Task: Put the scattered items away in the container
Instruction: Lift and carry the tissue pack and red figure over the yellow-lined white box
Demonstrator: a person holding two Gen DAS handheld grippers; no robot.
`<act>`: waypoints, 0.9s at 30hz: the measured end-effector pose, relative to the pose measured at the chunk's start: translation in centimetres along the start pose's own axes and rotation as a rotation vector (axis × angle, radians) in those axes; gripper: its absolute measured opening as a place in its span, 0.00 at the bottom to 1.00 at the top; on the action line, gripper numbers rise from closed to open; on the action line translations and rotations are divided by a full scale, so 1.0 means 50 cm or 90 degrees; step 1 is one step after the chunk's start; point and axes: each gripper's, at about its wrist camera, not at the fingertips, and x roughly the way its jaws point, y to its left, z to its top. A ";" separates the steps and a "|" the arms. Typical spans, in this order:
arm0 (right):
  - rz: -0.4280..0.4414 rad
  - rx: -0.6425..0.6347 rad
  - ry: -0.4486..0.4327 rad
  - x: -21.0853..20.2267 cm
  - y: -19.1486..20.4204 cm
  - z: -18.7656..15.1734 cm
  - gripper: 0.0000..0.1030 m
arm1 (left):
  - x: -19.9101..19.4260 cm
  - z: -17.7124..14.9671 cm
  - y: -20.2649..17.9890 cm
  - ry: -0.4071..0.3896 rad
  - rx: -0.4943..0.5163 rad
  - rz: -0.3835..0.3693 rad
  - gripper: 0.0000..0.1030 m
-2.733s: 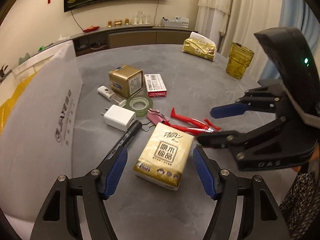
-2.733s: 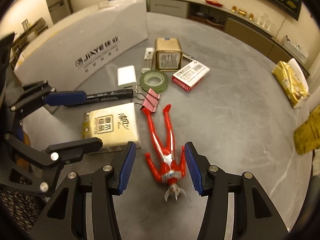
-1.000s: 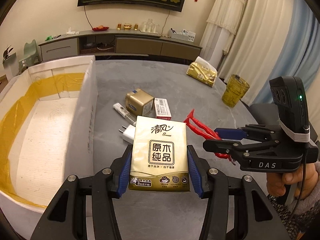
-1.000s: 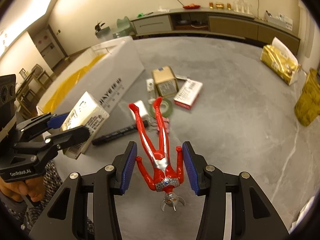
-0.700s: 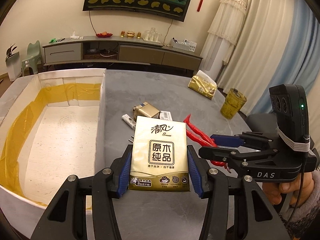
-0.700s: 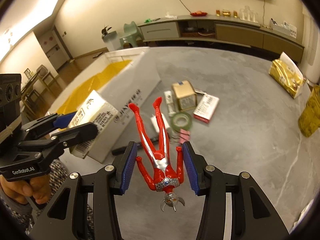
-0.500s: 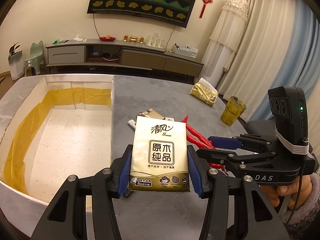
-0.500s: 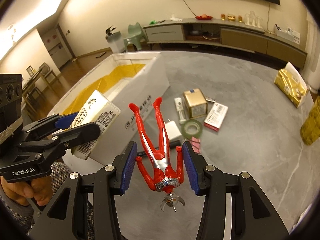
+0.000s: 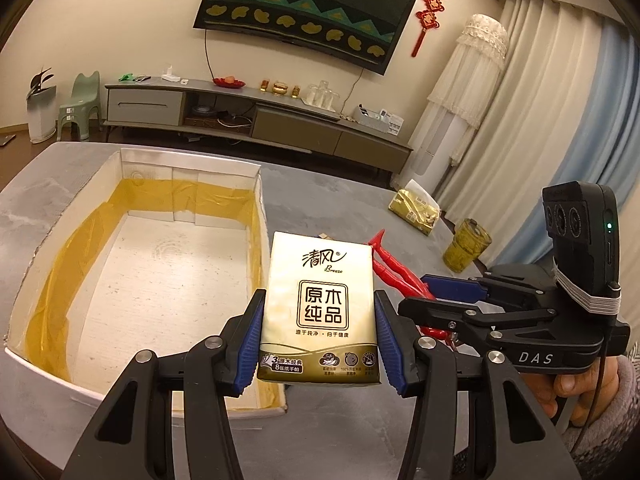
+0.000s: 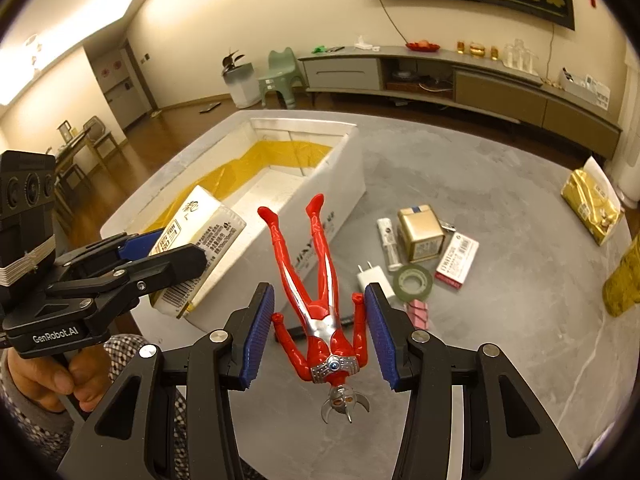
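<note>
Left gripper [image 9: 319, 338]: clamped on tissue pack [image 9: 320, 308], lower centre.
Right gripper [image 10: 319, 332]: gripping red figure [image 10: 316, 300].
Box [image 9: 60, 216]: left of frame.

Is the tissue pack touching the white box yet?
Apart. Right wrist view shows the tissue pack lifted in the left gripper, hanging above the white box rim without resting on it.

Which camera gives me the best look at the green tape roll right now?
The right wrist view: the tape roll lies flat and unobstructed on the table, beside the white charger. In the left wrist view it is hidden behind the tissue pack.
</note>
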 end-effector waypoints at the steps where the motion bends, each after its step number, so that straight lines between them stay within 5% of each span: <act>1: 0.001 -0.002 0.000 0.001 0.005 0.002 0.48 | -0.002 0.001 0.004 -0.001 -0.002 0.000 0.51; 27: 0.027 -0.067 0.000 0.044 0.134 0.074 0.48 | -0.067 0.016 0.147 -0.032 -0.065 0.019 0.51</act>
